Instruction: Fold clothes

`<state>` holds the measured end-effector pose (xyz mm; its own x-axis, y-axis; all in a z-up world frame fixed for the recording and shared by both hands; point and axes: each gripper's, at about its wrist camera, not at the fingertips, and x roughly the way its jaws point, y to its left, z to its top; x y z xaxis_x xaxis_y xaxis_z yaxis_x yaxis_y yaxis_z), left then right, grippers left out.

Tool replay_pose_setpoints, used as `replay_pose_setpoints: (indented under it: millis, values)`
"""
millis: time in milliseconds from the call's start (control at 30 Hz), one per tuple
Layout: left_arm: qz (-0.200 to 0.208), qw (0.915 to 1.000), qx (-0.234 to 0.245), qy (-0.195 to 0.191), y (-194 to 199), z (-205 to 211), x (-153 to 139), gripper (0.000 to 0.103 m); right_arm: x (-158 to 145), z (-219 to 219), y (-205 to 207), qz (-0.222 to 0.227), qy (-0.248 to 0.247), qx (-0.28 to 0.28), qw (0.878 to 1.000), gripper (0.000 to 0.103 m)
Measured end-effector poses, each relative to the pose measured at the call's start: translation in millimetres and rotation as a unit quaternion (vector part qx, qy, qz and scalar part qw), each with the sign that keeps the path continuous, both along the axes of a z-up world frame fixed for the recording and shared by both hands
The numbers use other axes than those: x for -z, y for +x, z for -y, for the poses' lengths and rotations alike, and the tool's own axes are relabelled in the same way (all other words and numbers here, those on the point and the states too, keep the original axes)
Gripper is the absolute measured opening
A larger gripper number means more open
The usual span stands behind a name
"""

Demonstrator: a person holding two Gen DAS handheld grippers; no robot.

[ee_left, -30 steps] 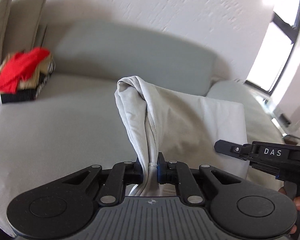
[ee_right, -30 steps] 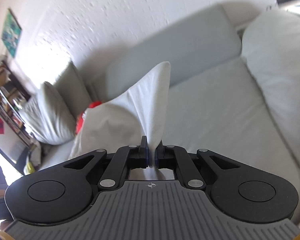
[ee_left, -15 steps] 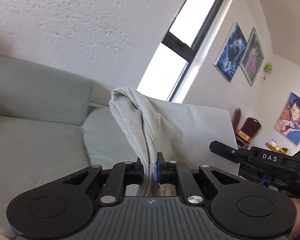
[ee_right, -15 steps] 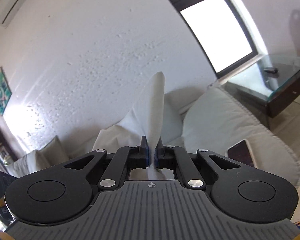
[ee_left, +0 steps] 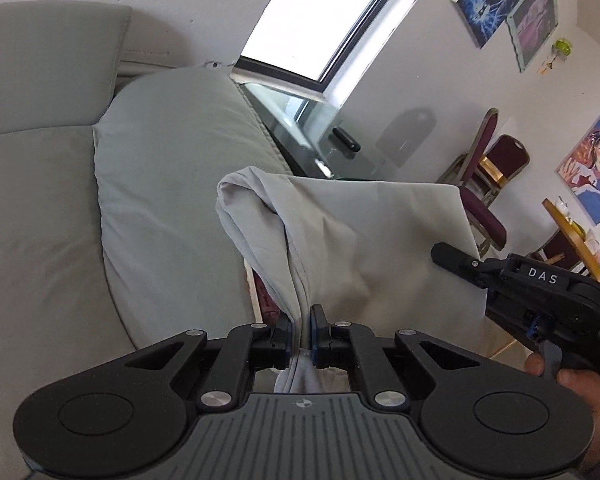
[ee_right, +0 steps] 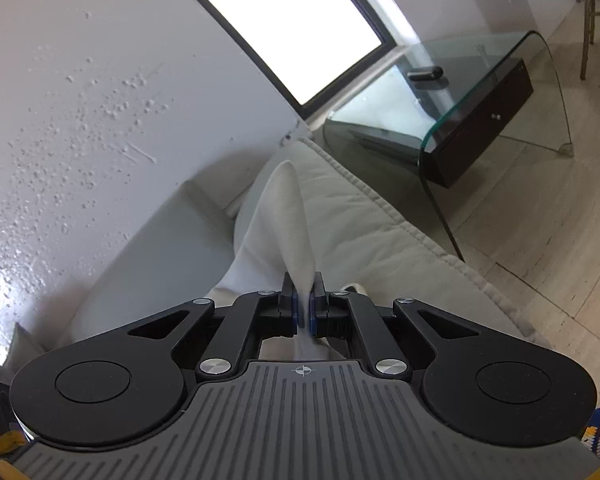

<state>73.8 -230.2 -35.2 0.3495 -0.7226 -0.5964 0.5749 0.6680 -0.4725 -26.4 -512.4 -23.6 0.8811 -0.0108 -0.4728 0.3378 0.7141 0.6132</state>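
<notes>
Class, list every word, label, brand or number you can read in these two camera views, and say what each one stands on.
"DAS": white letters on the black body of the right gripper, seen in the left wrist view.
The wall posters carry pictures only; no lettering can be made out.
The left gripper and the light grey garment it clamps show no readable text; nor does the right wrist view.

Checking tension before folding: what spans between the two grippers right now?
In the left wrist view, only the pale grey garment spans from the left gripper to the right gripper.
</notes>
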Motion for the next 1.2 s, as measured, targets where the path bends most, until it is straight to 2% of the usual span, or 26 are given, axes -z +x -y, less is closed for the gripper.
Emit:
replay_pose_setpoints:
  millis: [100, 133, 167, 200, 233, 267, 333, 400, 433, 500, 533, 567, 667, 800, 867, 967, 1000, 1067, 1200]
  values:
    - [-0.005, 0.9998, -0.012, 0.015, 32, 17, 12, 0.004, 18, 17, 38, -0.024, 0.004, -0.007, 1.000, 0.006]
    - [-0.004, 0.9997, -0.016, 0.018, 42, 22, 14, 0.003, 27, 23, 53, -0.039, 0.002, -0.012, 0.999, 0.009]
    - [-0.001, 0.9995, -0.022, 0.024, 51, 28, 15, 0.003, 36, 28, 62, -0.061, -0.013, 0.010, 0.998, 0.022]
    - [0.011, 0.9987, -0.032, 0.037, 60, 33, 17, 0.003, 46, 34, 69, -0.085, -0.033, 0.042, 0.995, 0.040]
    - [0.024, 0.9975, -0.042, 0.051, 70, 39, 20, 0.008, 56, 39, 76, -0.109, -0.052, 0.074, 0.990, 0.047]
    - [0.025, 0.9945, -0.065, 0.078, 82, 42, 27, 0.011, 62, 44, 75, -0.124, -0.063, 0.105, 0.985, 0.048]
    - [0.028, 0.9846, -0.112, 0.131, 106, 47, 41, 0.012, 69, 54, 53, -0.120, -0.060, 0.144, 0.981, 0.048]
    - [0.021, 0.9792, -0.139, 0.146, 113, 36, 46, 0.013, 72, 58, 27, -0.108, -0.060, 0.158, 0.980, 0.049]
    - [0.024, 0.9799, -0.133, 0.147, 108, 34, 45, 0.020, 72, 57, 15, -0.105, -0.060, 0.158, 0.980, 0.050]
    - [0.030, 0.9814, -0.119, 0.148, 98, 29, 45, 0.024, 69, 53, -6, -0.100, -0.060, 0.146, 0.982, 0.047]
    - [0.033, 0.9820, -0.112, 0.148, 93, 26, 44, 0.024, 66, 49, -15, -0.095, -0.062, 0.135, 0.984, 0.044]
    - [0.033, 0.9841, -0.098, 0.144, 87, 29, 43, 0.024, 62, 43, -23, -0.090, -0.069, 0.120, 0.986, 0.037]
    - [0.045, 0.9885, -0.045, 0.137, 66, 48, 41, 0.024, 54, 22, -33, -0.096, -0.097, 0.063, 0.989, 0.034]
    - [0.090, 0.9828, 0.036, 0.157, 26, 83, 39, 0.025, 61, -1, -36, -0.133, -0.120, 0.005, 0.984, 0.034]
    - [0.086, 0.9778, 0.056, 0.183, 13, 97, 49, 0.027, 71, -9, -35, -0.165, -0.128, -0.016, 0.978, 0.034]
    - [0.046, 0.9724, 0.049, 0.223, 11, 108, 74, 0.027, 91, -10, -40, -0.234, -0.128, -0.018, 0.964, 0.035]
    - [0.039, 0.9733, 0.043, 0.222, 12, 106, 78, 0.027, 94, -10, -46, -0.245, -0.128, -0.013, 0.961, 0.037]
    - [0.027, 0.9742, 0.033, 0.222, 14, 103, 80, 0.028, 93, -9, -58, -0.259, -0.120, -0.010, 0.958, 0.041]
    - [0.025, 0.9654, 0.028, 0.258, 3, 90, 70, 0.027, 65, -15, -76, -0.243, -0.106, -0.010, 0.964, 0.041]
